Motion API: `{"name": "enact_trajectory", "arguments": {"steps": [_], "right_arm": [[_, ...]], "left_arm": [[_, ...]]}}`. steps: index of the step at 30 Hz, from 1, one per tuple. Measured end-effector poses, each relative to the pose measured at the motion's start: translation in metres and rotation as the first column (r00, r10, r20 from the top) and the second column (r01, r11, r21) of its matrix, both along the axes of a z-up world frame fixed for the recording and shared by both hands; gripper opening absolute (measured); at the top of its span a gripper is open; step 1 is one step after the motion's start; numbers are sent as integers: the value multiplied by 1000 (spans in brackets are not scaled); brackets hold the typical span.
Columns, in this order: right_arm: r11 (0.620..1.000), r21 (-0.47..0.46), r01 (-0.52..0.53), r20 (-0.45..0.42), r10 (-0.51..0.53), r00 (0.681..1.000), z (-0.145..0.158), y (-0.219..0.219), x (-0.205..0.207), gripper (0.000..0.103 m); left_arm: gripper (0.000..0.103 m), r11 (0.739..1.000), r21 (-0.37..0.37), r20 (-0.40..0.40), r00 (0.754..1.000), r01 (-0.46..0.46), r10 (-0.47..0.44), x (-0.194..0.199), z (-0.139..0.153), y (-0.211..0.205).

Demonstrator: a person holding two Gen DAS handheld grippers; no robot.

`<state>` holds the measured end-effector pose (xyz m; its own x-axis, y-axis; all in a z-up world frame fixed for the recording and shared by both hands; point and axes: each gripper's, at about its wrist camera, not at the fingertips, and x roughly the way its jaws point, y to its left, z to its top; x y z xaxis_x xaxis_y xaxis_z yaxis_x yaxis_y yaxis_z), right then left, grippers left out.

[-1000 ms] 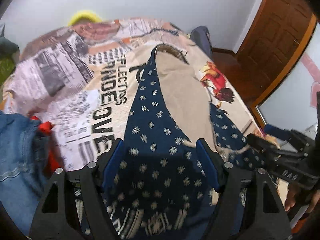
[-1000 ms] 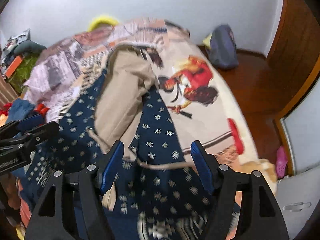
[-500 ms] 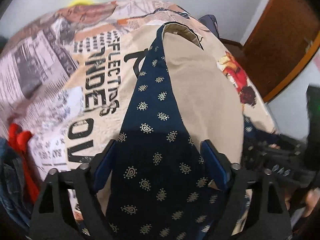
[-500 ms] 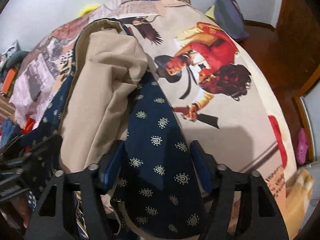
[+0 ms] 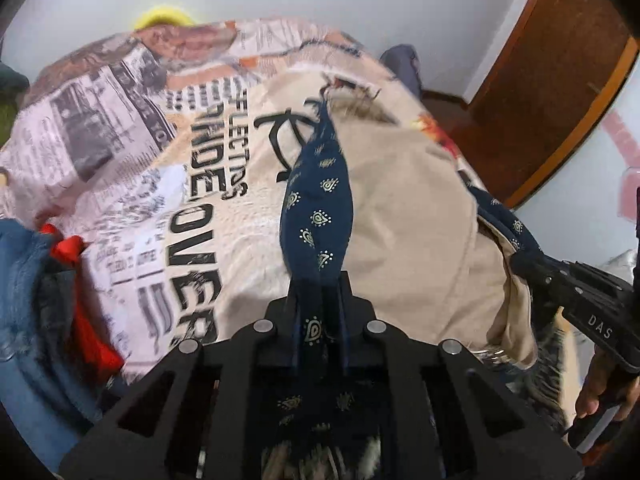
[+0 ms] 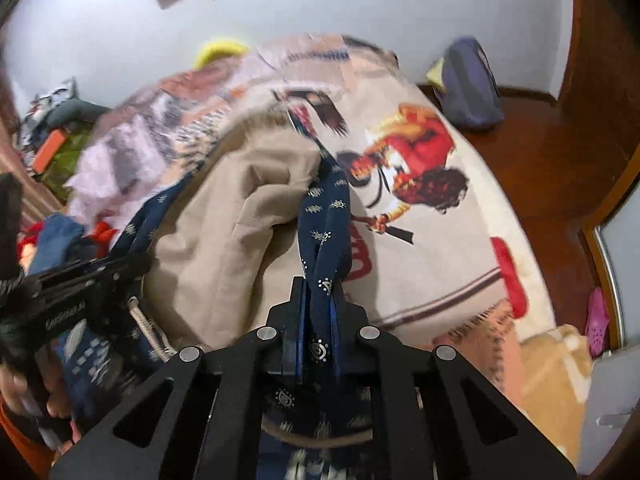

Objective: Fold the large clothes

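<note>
You are pinching the navy patterned garment (image 5: pixel 318 216) in both grippers: the left gripper (image 5: pixel 318 292) has just been closing and its jaws are clamping a bunched navy fold, and the right gripper (image 6: pixel 318 292) is doing the same. The garment's beige lining (image 6: pixel 224 216) is lying spread on the printed bedspread (image 5: pixel 224 216)

Navy garment (image 5: pixel 320 208) matt printed cloth, beige lining; bedspread (image 5: pixel 224 216) woven; door (image 5: pixel 560 80) glossy wood.
</note>
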<state>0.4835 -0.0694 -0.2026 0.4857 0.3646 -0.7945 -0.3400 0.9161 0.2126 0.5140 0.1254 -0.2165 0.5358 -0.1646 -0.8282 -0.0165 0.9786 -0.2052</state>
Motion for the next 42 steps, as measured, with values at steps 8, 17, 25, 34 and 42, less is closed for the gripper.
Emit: {"name": "enact_trajectory", "arguments": {"steps": [8, 17, 25, 34, 42], "right_arm": [[996, -6, -94, 93, 94, 991, 47, -15, -77, 9], [992, -60, -114, 46, 116, 992, 27, -39, -147, 8], [990, -112, -80, -29, 77, 997, -1, -49, -164, 8], [992, -97, -80, 84, 88, 993, 36, -30, -156, 39], [991, -88, -104, 26, 107, 994, 16, -5, -114, 41]], "left_arm": [[13, 997, 2, 46, 996, 78, -78, -82, 51, -6], [13, 990, 79, -47, 992, 121, -117, -166, 13, -18], [14, 968, 199, -130, 983, 151, -127, -199, -21, -24], [53, 978, 185, 12, 994, 101, -105, -193, 31, -18], [56, 993, 36, -14, 993, 115, -115, -127, 39, -17]]}}
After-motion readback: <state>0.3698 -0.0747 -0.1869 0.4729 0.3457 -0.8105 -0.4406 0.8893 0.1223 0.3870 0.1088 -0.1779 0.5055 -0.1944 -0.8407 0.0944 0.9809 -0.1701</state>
